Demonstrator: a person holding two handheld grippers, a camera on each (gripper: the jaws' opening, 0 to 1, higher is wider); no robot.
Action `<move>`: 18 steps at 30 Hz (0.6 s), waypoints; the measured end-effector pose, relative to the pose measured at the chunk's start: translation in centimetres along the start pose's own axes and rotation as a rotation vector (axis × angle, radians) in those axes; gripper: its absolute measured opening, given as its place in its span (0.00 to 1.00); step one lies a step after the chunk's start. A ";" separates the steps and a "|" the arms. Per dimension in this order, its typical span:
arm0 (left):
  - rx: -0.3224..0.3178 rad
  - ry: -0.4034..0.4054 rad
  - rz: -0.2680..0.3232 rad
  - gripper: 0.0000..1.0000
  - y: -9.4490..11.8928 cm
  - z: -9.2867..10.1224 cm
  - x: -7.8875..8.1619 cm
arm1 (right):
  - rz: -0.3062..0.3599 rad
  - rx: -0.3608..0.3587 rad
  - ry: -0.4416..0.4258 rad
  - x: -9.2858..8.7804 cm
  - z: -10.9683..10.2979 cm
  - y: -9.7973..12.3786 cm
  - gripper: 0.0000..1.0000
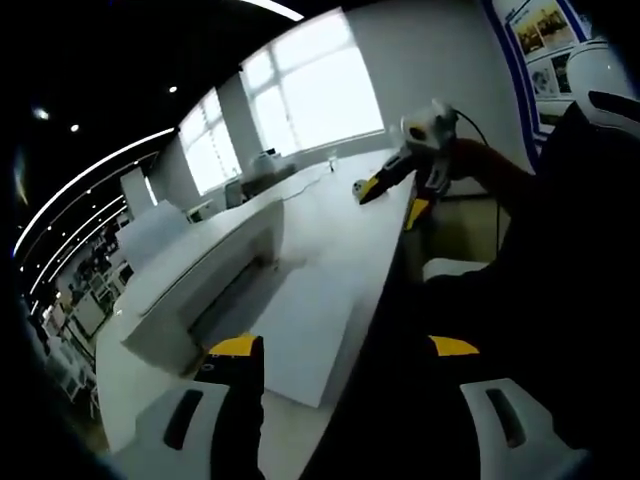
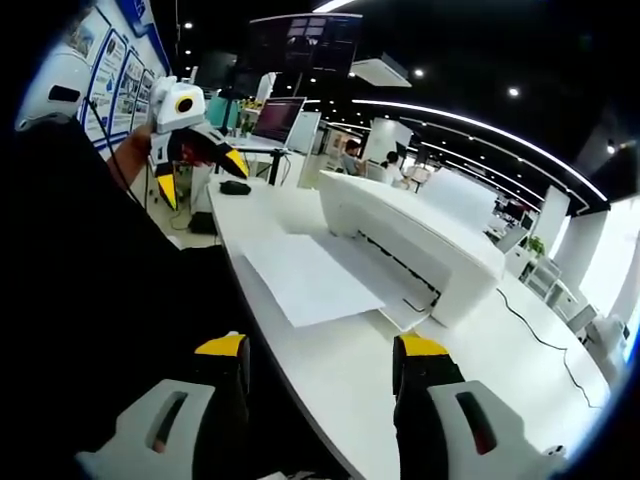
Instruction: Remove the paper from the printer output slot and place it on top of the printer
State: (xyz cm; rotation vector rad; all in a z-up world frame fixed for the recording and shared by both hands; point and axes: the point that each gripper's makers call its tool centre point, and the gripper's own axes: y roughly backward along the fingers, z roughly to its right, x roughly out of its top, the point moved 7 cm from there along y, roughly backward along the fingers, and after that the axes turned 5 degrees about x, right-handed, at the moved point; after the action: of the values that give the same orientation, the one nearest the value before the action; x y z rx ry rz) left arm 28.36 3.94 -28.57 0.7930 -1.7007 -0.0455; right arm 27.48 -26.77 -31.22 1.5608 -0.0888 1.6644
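White paper (image 2: pixel 300 278) lies flat in the printer (image 2: pixel 420 240) output tray, long axis running away from us, ahead and slightly left of our right gripper (image 2: pixel 322 368). Both grippers, including our left gripper (image 1: pixel 345 365), gape open, holding nothing.

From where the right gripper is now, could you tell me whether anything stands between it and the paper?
Nothing visible does: bare table lies between the open right gripper and the paper in front of the printer.

White paper (image 2: pixel 300 278) flat, projecting from output slot of white printer (image 2: pixel 410 240) on table.
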 end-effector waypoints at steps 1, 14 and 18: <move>0.000 -0.001 -0.001 0.68 0.0 0.0 0.0 | 0.000 -0.001 -0.001 0.0 0.0 0.0 0.53; 0.011 -0.020 -0.033 0.68 -0.9 0.0 0.0 | 0.001 -0.005 -0.001 0.0 0.1 0.2 0.53; 0.023 -0.032 -0.050 0.68 -1.2 -0.1 -0.1 | 0.002 -0.007 -0.001 0.0 0.1 0.3 0.53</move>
State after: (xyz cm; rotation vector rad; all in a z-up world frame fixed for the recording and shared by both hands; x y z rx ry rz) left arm 29.00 3.11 -29.20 0.8566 -1.7139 -0.0734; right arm 27.40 -27.00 -31.03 1.5565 -0.0960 1.6633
